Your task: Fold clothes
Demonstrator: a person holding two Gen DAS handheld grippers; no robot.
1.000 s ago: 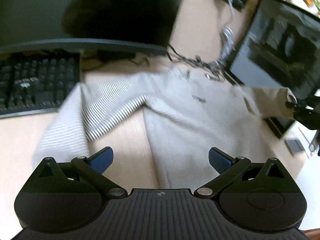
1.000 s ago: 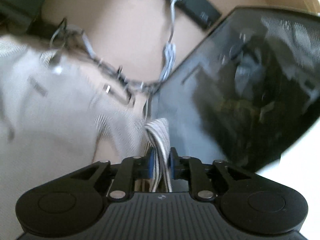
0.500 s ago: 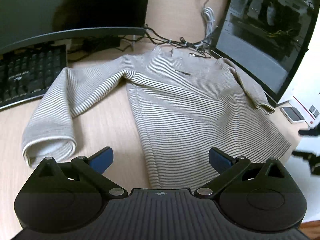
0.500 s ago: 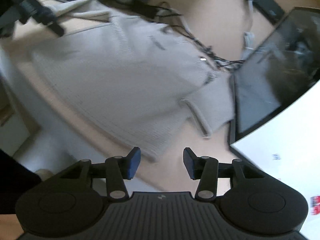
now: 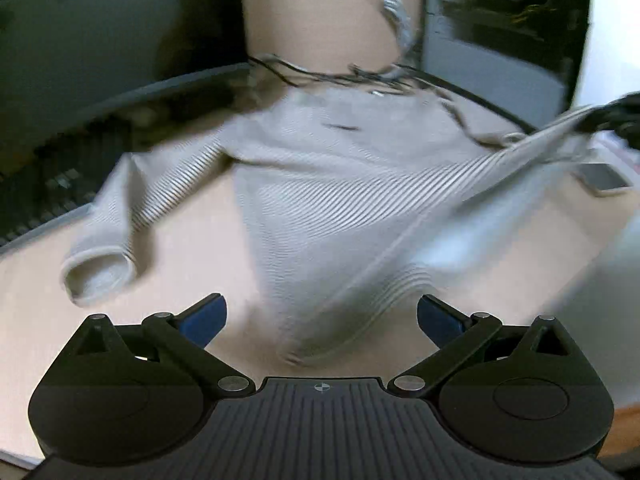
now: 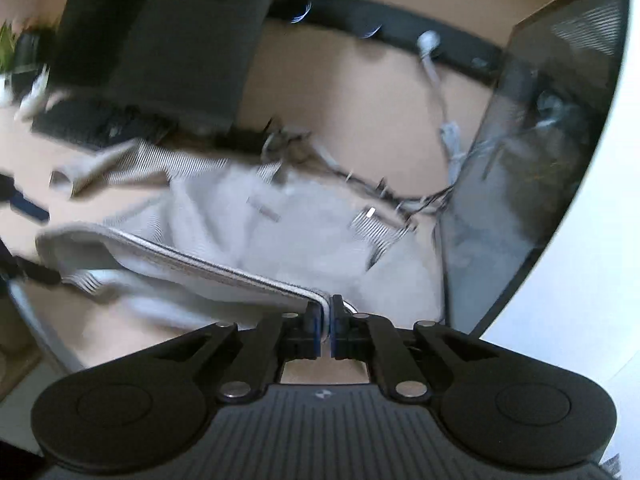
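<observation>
A beige striped sweater (image 5: pixel 320 184) lies on a tan desk, its left sleeve cuff (image 5: pixel 98 276) curled at the left. My left gripper (image 5: pixel 320 316) is open just above the sweater's bottom hem, which sits between its blue fingers. My right gripper (image 6: pixel 327 322) is shut on the sweater's hem corner (image 6: pixel 316 294) and lifts it, so the hem stretches as a taut edge (image 6: pixel 180 260) off the desk. In the left wrist view the right gripper (image 5: pixel 616 116) holds that raised edge at the far right. Both views are motion-blurred.
A keyboard (image 5: pixel 52 176) and a dark monitor (image 5: pixel 100 32) stand at the left. A glass-sided computer case (image 5: pixel 500 28) stands at the back right, with tangled cables (image 5: pixel 360 72) behind the collar. A phone (image 5: pixel 604 178) lies at the right.
My right gripper was open and clear of the sweater; it has shut on the hem corner and lifted it. My left gripper has moved closer to the bottom hem, still open.
</observation>
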